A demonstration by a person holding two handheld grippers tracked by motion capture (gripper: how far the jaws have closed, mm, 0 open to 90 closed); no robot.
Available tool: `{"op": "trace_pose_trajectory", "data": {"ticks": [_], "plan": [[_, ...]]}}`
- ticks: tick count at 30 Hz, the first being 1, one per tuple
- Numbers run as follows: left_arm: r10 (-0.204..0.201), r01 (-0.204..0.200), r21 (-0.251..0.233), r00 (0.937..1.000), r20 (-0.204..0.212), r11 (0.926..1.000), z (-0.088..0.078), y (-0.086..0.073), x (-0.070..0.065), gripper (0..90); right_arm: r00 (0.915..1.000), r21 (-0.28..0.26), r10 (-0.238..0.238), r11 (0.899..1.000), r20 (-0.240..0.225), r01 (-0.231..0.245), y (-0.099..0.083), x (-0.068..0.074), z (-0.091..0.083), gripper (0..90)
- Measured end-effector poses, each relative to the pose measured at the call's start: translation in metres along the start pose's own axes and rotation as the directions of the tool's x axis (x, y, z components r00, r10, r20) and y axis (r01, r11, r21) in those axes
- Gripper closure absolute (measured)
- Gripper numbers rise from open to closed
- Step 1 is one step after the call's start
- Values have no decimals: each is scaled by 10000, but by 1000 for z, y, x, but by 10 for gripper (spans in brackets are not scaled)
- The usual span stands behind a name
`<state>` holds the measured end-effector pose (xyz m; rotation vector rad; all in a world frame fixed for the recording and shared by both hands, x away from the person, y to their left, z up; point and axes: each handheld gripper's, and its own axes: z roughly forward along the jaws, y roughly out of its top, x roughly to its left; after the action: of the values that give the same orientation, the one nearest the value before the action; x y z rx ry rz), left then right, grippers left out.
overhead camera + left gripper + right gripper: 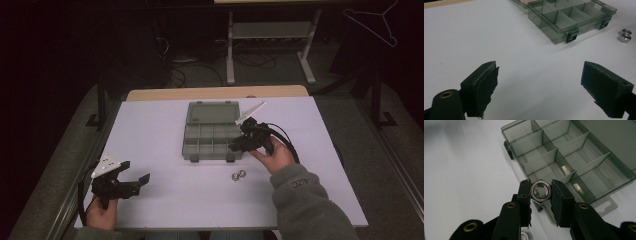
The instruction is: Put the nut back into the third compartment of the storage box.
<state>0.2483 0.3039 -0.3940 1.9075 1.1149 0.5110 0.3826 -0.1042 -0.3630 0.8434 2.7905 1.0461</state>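
Right gripper (541, 191) is clamped on 1 shiny silver hexagonal steel nut (541, 190), its black pads pressing on 2 opposite flats, bore facing the camera. The nut hangs just above the near edge of the open smoky-grey translucent plastic compartment box (584, 152), which lies ahead of and below the jaws. In the high view the same gripper (239, 142) sits over the box's (191, 142) front right corner.

Handling, as a judgement: the nut looks small, rigid and dense for its size, with a polished, slippery surface. Grip across flats is the right hold; a hold on corners would likely let it twist or squirt out. It will not deform, so firm pressure is safe. Dropped from any height it may bounce or roll off a divider.

Appearance: bright plated finish, 6 sides, chamfered rim, threaded hole reflecting the light.

2 more silver nuts (238, 175) lie on the white table (150, 130), near the right hand (274, 156) on the person's side of the box. 2 small pale pieces sit in compartments beyond the jaws; what they are is unclear.

Left gripper (539, 87): jaws wide apart, nothing between them, held low over bare table well to the left of the box.
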Motion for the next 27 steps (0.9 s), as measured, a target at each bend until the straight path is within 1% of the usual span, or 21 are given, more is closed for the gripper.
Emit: {"op": "trace_pose_trajectory", "data": {"ticks": [6,8,9,10,11,12,13,15,17,18,20,21,22,23,24,26,27], "plan": [[-1,1,-26,10000,12,10000,0,0,0,130,9998,66,-172,9998,50,172,16,-11,8,692],[-7,7,-37,10000,24,10000,0,0,1,130,9999,50,-159,9999,-17,159,21,-14,10,692],[-6,6,-52,10000,23,10000,0,0,1,131,9997,66,-234,9997,50,234,24,-16,12,692],[-7,7,-51,10000,22,10000,0,0,1,131,9991,91,-407,9991,86,406,27,-18,13,692],[-7,7,-51,10000,22,10000,0,0,1,130,9991,91,-407,9991,86,406,27,-18,13,692],[-5,5,-37,10000,26,10000,1,0,1,131,9989,65,-473,9989,74,472,34,-21,17,692],[-20,20,-40,10000,34,10000,1,0,1,131,9989,65,-473,9989,74,472,34,-21,17,692],[-35,35,-49,10000,39,10000,1,0,1,131,9992,148,-381,9992,77,380,42,-23,23,692],[-21,21,-43,10000,45,10000,1,0,1,130,9994,179,-331,9993,60,330,44,-23,25,692],[-1,1,-44,10000,46,10000,1,0,1,131,9993,310,-360,9989,83,357,49,-25,33,692],[9,-9,-45,10000,52,10000,1,0,2,131,9994,359,-352,9987,58,350,52,-27,39,692],[7,-7,-44,10000,54,10000,1,0,2,130,9997,381,-249,9990,60,247,54,-27,42,692],[0,0,-55,10000,58,10000,1,0,2,130,9995,359,-320,9988,58,318,55,-29,46,692],[0,0,-55,10000,58,10000,1,0,2,130,9995,359,-320,9988,58,318,55,-29,46,692],[4,-4,-48,10000,70,10000,1,0,2,131,9999,453,-154,9989,69,150,57,-31,52,692],[10,-9,-51,10000,70,10000,1,0,2,131,9998,516,-113,9986,158,105,58,-35,57,692],[12,-12,-50,10000,77,10000,1,0,2,131,9998,540,34,9985,176,-43,57,-38,60,692]]}}
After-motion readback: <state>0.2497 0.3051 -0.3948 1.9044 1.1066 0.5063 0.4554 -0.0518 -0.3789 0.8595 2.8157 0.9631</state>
